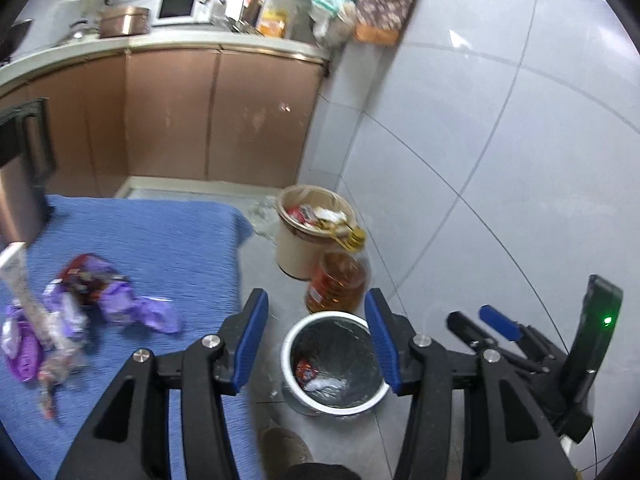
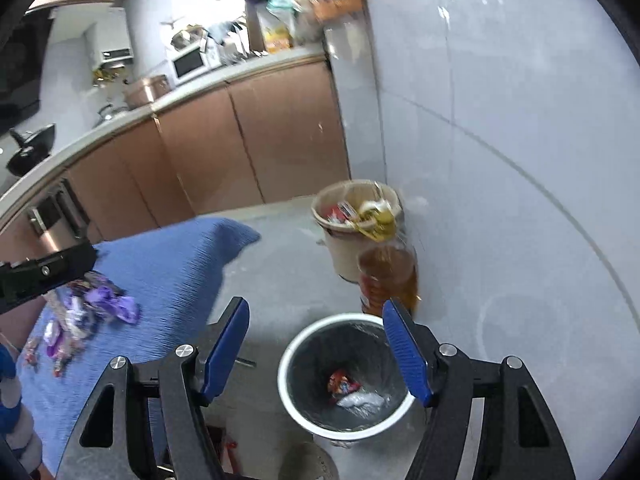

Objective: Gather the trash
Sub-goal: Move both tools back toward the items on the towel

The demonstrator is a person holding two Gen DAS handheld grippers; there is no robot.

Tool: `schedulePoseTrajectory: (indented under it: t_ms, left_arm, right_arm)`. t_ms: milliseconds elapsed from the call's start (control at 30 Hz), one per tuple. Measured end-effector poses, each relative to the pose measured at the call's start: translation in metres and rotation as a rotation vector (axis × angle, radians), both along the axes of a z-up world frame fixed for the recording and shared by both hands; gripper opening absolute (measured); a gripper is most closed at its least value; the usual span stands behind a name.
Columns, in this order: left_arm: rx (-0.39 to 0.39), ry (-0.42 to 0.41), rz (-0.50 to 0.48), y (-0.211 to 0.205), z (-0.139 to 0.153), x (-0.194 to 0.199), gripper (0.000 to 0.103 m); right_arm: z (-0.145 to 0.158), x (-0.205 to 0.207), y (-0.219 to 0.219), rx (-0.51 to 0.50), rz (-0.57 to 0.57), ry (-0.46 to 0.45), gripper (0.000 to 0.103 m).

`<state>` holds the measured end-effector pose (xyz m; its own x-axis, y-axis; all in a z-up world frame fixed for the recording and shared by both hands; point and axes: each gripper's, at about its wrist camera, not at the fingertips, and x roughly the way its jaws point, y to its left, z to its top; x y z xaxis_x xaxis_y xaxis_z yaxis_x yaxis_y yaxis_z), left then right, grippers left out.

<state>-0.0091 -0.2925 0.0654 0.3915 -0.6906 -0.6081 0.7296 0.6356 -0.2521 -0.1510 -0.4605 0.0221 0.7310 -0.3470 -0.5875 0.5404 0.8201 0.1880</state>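
Note:
A white-rimmed trash bin (image 1: 285, 356) (image 2: 282, 372) with a grey liner stands on the floor beside the table. It holds a red wrapper (image 1: 306, 370) (image 2: 342, 386) and a crumpled white piece (image 1: 328, 384) (image 2: 360, 400). My left gripper (image 1: 316, 300) hovers above the bin, open, nothing between its blue pads. My right gripper (image 2: 315, 306) is above the bin too, open and empty; one of its blue pads (image 1: 500, 322) shows at the right of the left wrist view. Several purple and red wrappers (image 1: 120, 300) (image 2: 108, 300) lie on the blue cloth (image 1: 160, 240) (image 2: 172, 272) to the left.
A beige bin (image 1: 288, 200) (image 2: 320, 204) heaped with trash stands by the wall, with an amber oil bottle (image 1: 336, 280) (image 2: 386, 276) in front of it. Brown cabinets (image 1: 208, 120) run behind. A steel container (image 1: 20, 184) stands at the cloth's far left. A shoe (image 1: 284, 448) is below.

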Motion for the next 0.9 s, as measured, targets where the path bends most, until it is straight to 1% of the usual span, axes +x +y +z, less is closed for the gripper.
schedulePoseTrajectory:
  t_ms: [133, 200, 333, 433, 567, 667, 800, 900]
  left_arm:
    - [-0.012, -0.043, 0.067, 0.043, 0.011, 0.006, 0.049]
    - [-0.015, -0.058, 0.104, 0.066, 0.015, 0.009, 0.053]
    - [-0.03, -0.089, 0.174, 0.116, 0.015, 0.014, 0.057]
    - [-0.038, -0.099, 0.232, 0.153, 0.01, 0.019, 0.06]
    - [-0.029, -0.09, 0.311, 0.193, -0.004, 0.034, 0.061]
    - [-0.005, -0.077, 0.366, 0.215, -0.022, 0.048, 0.061]
    - [0.012, -0.058, 0.416, 0.225, -0.038, 0.065, 0.061]
    - [0.032, -0.059, 0.446, 0.224, -0.048, 0.082, 0.061]
  right_arm:
    - [0.024, 0.005, 0.028, -0.045, 0.049, -0.033, 0.069]
    - [0.032, 0.008, 0.041, -0.065, 0.075, -0.039, 0.07]
    - [0.046, 0.015, 0.069, -0.105, 0.13, -0.04, 0.072]
    - [0.05, 0.02, 0.084, -0.11, 0.172, -0.037, 0.074]
    - [0.045, 0.036, 0.102, -0.104, 0.235, -0.013, 0.074]
    - [0.038, 0.052, 0.116, -0.084, 0.306, 0.012, 0.074]
    - [0.023, 0.082, 0.132, -0.049, 0.401, 0.047, 0.074]
    - [0.012, 0.104, 0.14, -0.037, 0.45, 0.071, 0.074]
